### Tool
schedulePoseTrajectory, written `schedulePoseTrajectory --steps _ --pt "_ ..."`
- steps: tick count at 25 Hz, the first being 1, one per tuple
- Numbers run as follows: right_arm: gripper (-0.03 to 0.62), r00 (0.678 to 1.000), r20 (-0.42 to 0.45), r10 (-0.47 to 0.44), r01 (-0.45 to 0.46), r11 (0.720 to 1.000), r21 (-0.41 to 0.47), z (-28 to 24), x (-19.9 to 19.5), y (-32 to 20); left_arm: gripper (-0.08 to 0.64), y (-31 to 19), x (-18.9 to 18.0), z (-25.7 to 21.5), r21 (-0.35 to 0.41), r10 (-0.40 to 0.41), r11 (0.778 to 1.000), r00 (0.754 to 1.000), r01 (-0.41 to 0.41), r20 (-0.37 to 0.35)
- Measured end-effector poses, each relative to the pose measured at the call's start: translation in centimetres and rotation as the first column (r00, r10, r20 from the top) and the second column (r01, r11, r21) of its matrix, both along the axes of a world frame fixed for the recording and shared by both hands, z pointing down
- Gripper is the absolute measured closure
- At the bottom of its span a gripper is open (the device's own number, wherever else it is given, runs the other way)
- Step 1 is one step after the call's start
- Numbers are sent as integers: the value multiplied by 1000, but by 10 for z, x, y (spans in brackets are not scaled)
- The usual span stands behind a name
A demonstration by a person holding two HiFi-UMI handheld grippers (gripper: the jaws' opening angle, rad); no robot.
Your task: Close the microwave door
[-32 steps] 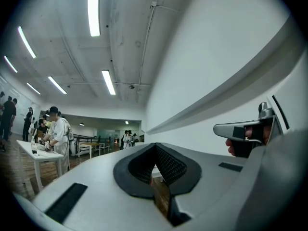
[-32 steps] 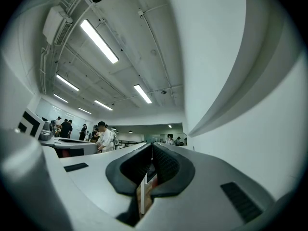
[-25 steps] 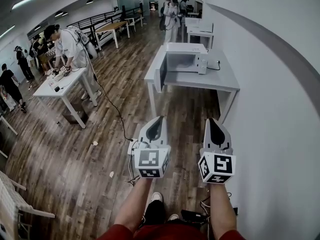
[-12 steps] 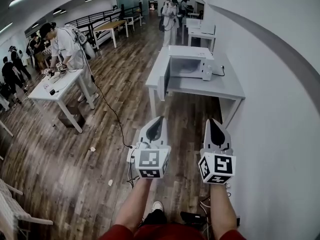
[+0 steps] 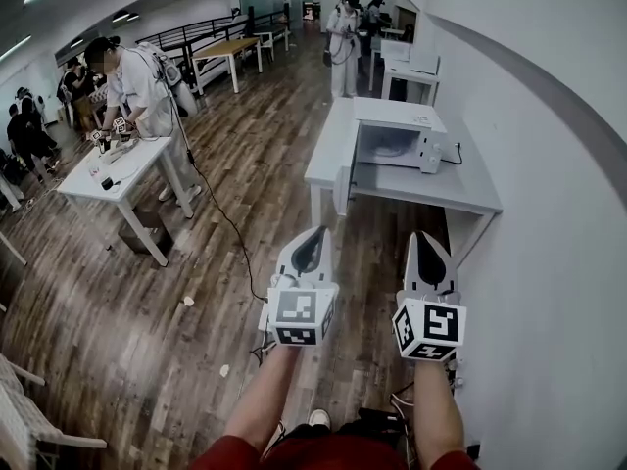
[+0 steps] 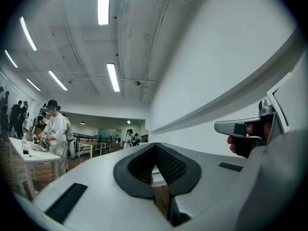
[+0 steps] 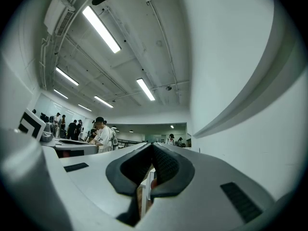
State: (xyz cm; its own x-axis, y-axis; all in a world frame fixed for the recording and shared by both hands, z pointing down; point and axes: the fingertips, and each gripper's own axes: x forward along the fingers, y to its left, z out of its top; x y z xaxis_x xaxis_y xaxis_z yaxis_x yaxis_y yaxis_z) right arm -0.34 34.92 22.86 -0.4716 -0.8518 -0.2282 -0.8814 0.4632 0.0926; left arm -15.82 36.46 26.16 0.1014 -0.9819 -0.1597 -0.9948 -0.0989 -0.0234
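In the head view a white microwave [image 5: 400, 137] stands on a grey table [image 5: 460, 189] against the right wall, some way ahead of me. Its door [image 5: 342, 188] hangs open to the left, past the table's edge. My left gripper [image 5: 316, 233] and right gripper [image 5: 421, 237] are held side by side in the air well short of the table, both shut with nothing in them. In the left gripper view the left gripper [image 6: 155, 189] has its jaws together; the right gripper [image 7: 143, 189] looks the same in its own view.
A person [image 5: 137, 81] works at a white table [image 5: 73, 186] on the left, with a box [image 5: 147, 233] under it. A black cable [image 5: 227, 228] trails over the wooden floor. A white wall [image 5: 558, 223] runs close on my right. More people [image 5: 345, 32] and tables stand far back.
The microwave table has come nearer and shifted right in the head view. Both grippers have stayed shut and in the same pose before me.
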Motion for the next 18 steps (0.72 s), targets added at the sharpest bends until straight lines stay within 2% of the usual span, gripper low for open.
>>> schedulePoseTrajectory --steps 8,18 --pt "566 1000 -9 1 -1 1000 -16 14 -20 -39 534 -39 -22 11 -8 1 1000 1000 -1 -16" --pt "565 1000 26 10 -10 1000 -10 15 -2 -139 534 -140 -7 9 -5 13 1000 1000 -13 -4"
